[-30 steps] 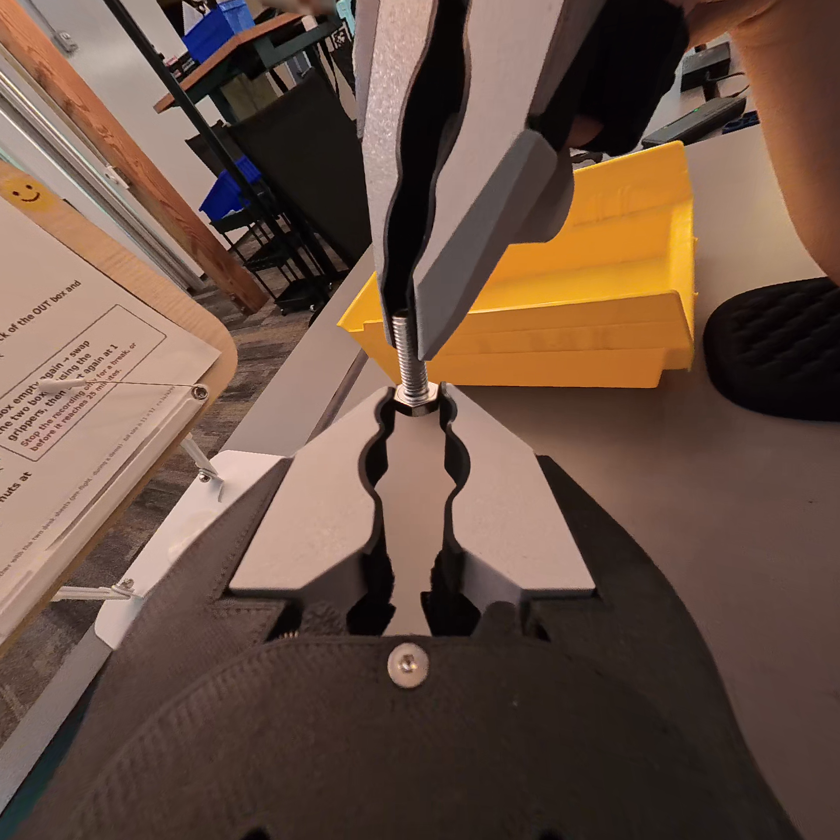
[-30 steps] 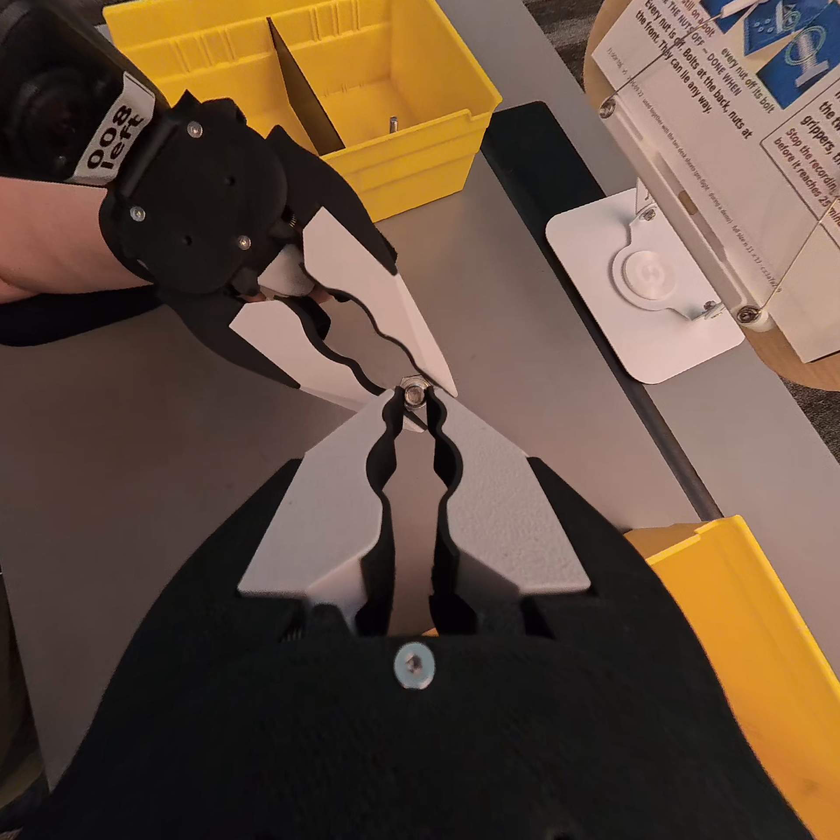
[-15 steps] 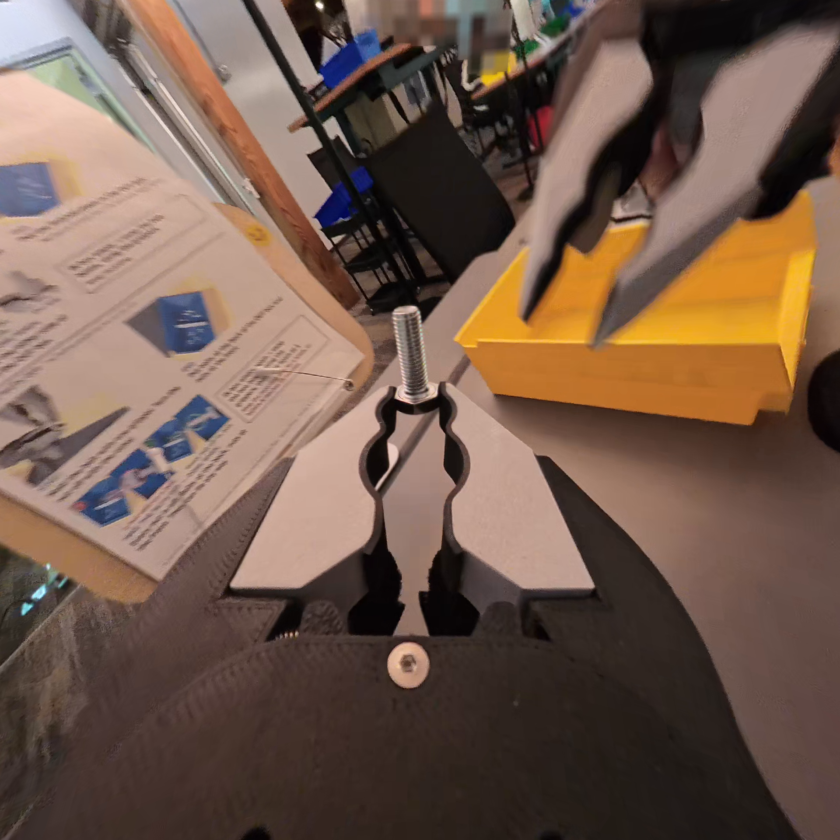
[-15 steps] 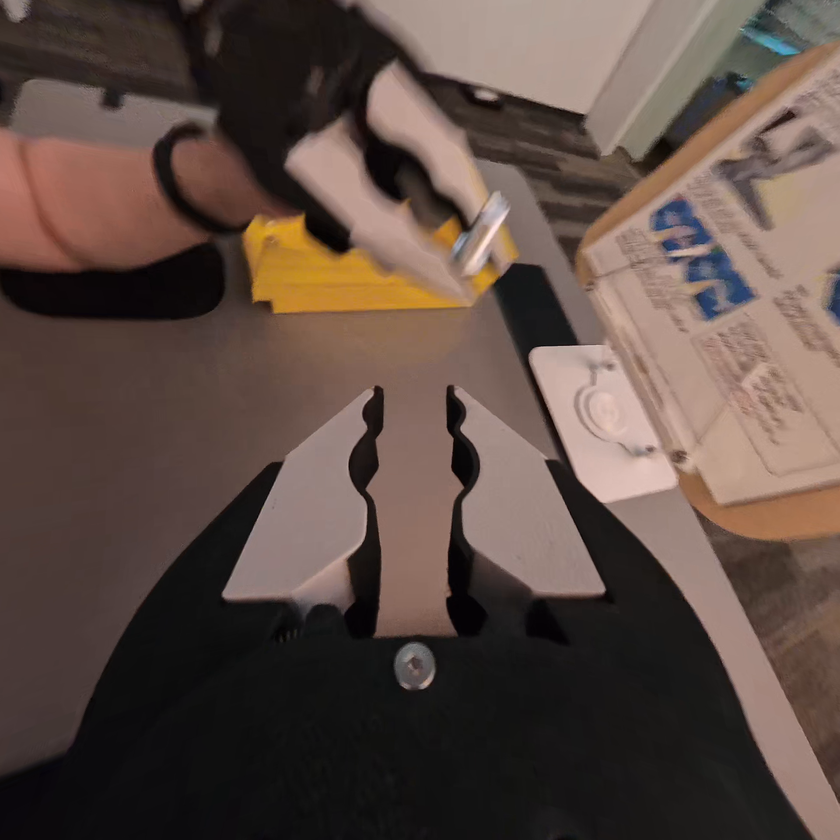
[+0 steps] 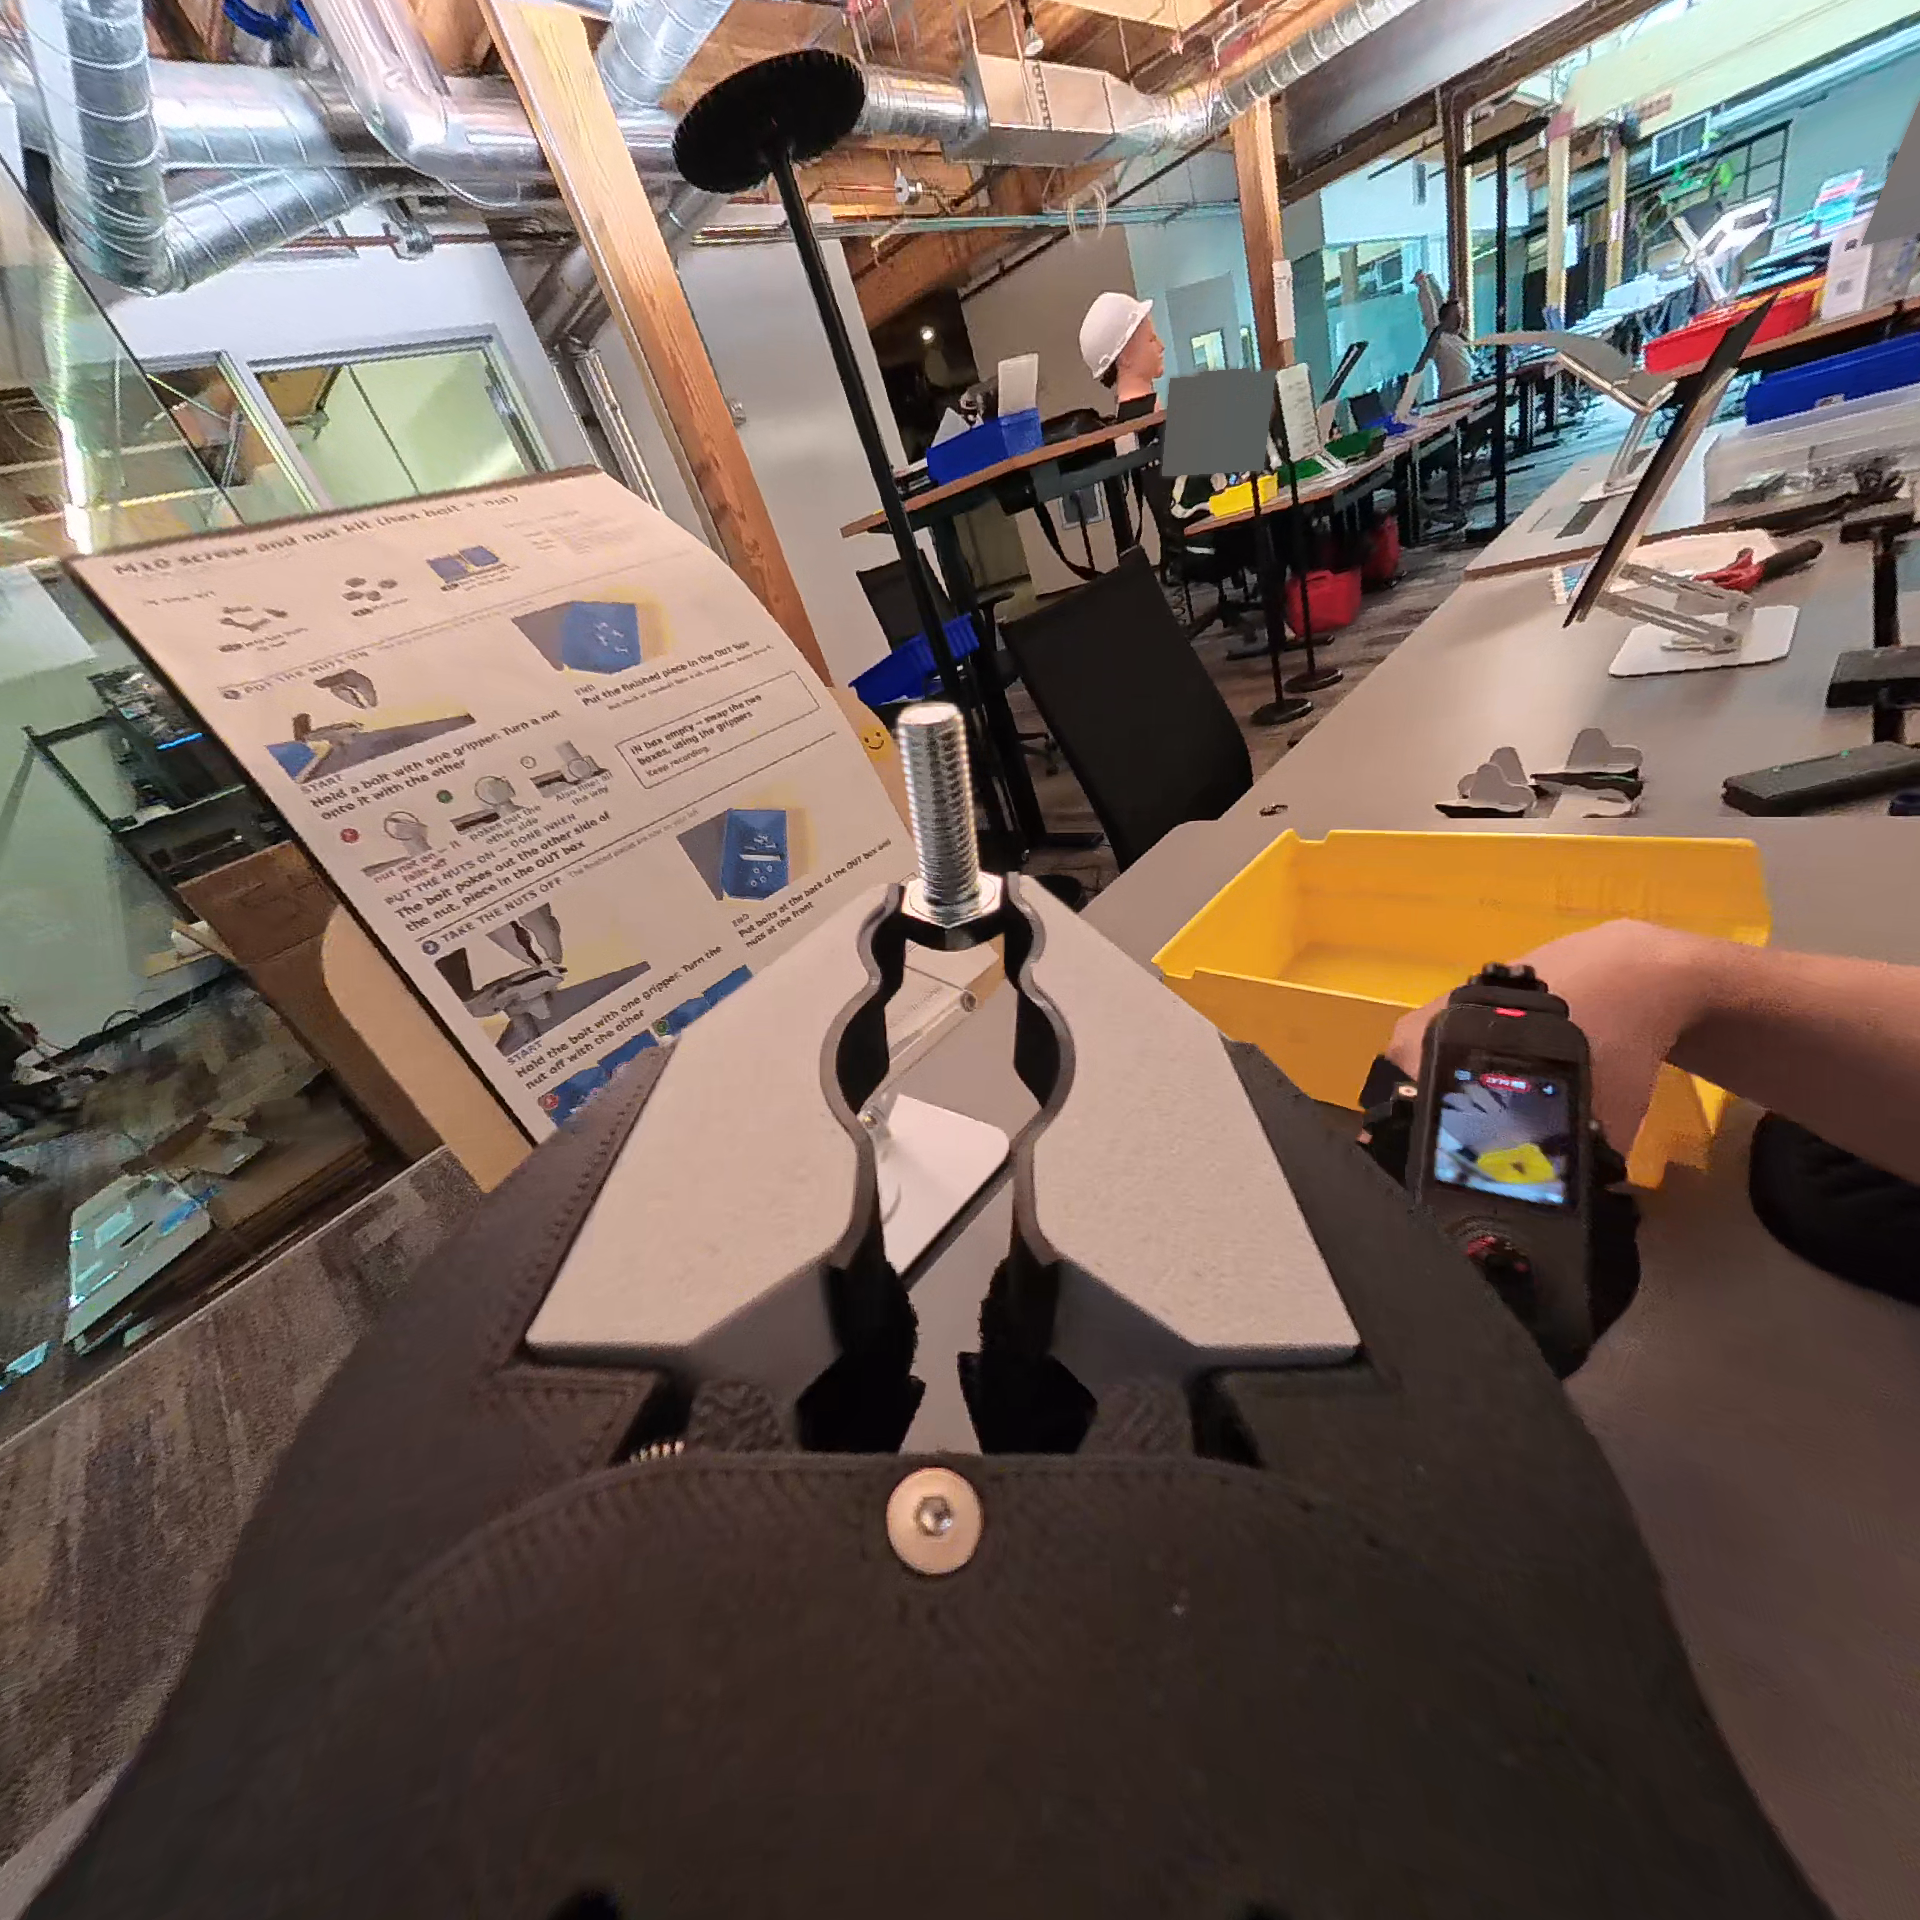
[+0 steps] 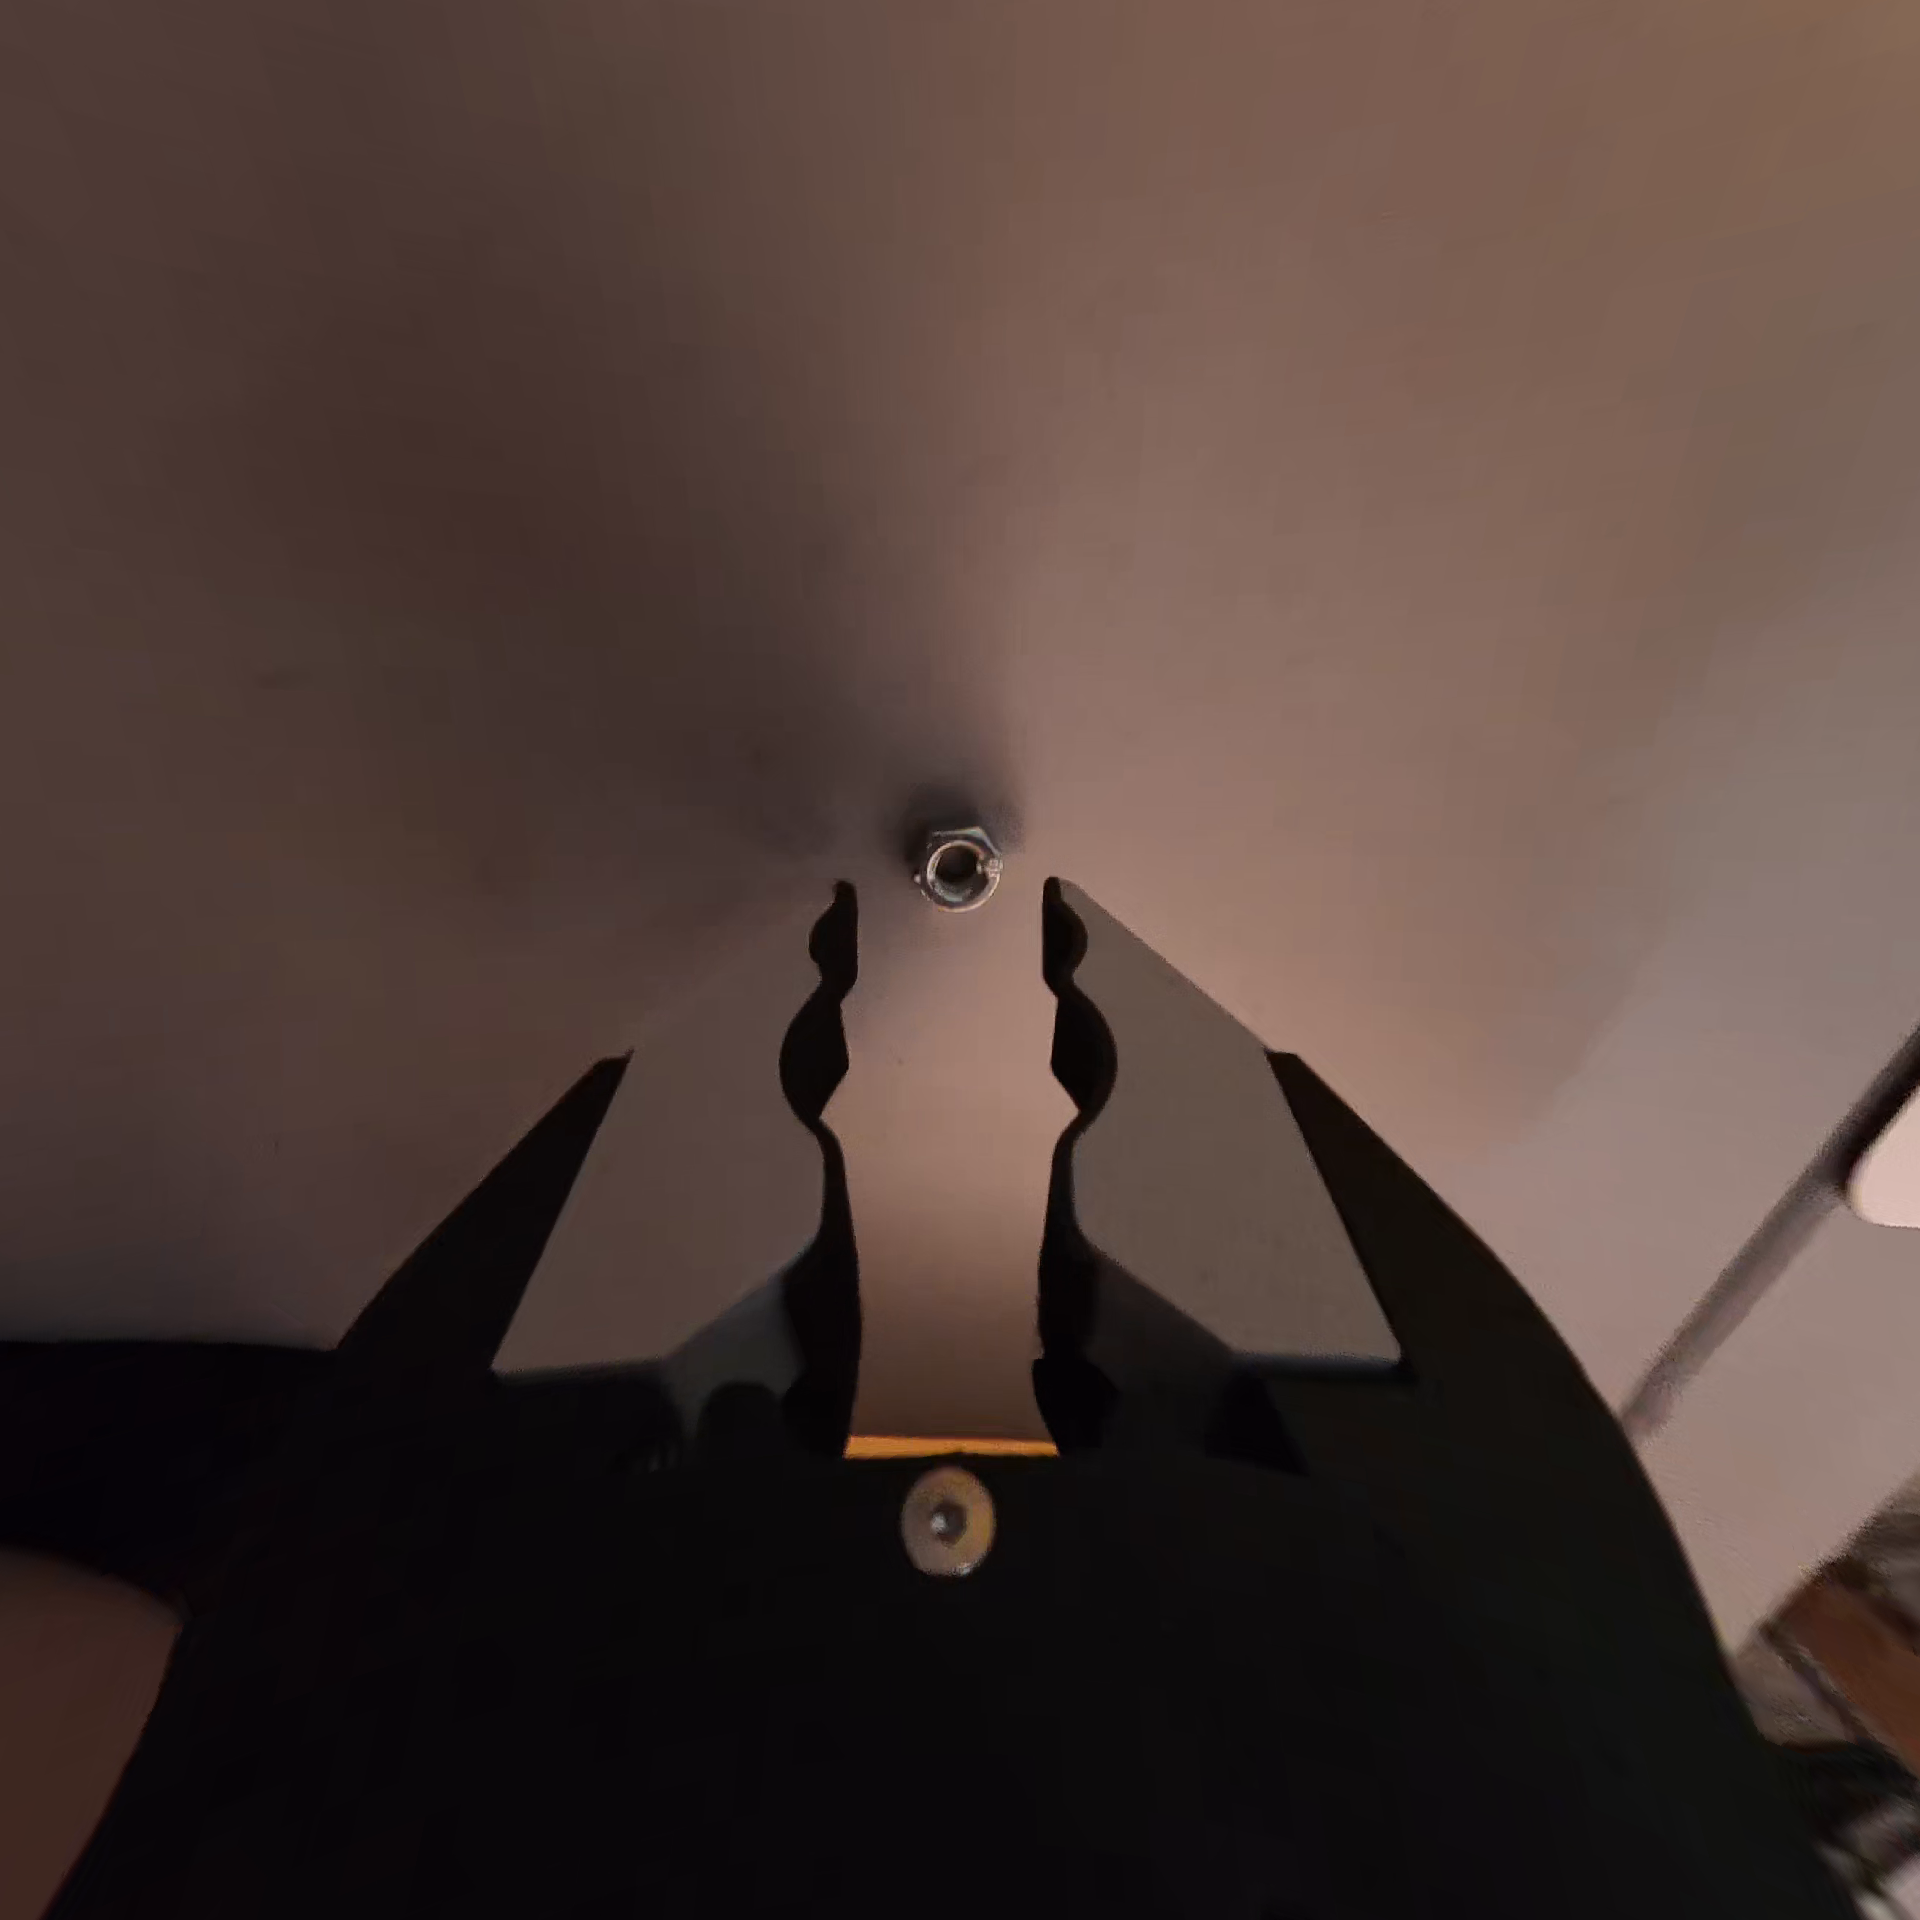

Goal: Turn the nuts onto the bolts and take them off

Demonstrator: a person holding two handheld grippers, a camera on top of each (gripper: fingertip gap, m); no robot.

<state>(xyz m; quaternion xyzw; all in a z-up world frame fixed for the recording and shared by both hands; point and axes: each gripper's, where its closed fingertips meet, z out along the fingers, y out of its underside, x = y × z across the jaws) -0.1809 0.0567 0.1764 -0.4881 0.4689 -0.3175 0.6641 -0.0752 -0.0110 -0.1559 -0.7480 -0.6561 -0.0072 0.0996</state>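
So we've got the left gripper (image 5: 951, 920) clamped on the hex head of the bolt (image 5: 933, 821), right at the fingertips, with the threaded shank sticking straight up and clear of the fingers. Nothing is threaded on it that we can see.

The right gripper (image 6: 948, 899) is spread open and empty, pointing down at the grey table (image 6: 416, 520). The nut (image 6: 956, 871) lies flat there, hole facing up, just ahead of the fingertips and pretty much centred on the gap, maybe a hair toward the right finger. It sits past the tips, not between them yet.

That's the bit the next move hangs on, we reckon: the nut's axis is vertical and the claw comes at it from above, so we'd need to push forward a touch before closing, or the tips will just flick it away. The right one is clearly the nearer of the two; the left is up in the air, busy with the bolt.

In the left wrist view, a yellow bin (image 5: 1455, 935) sits off to the right of the left claw.
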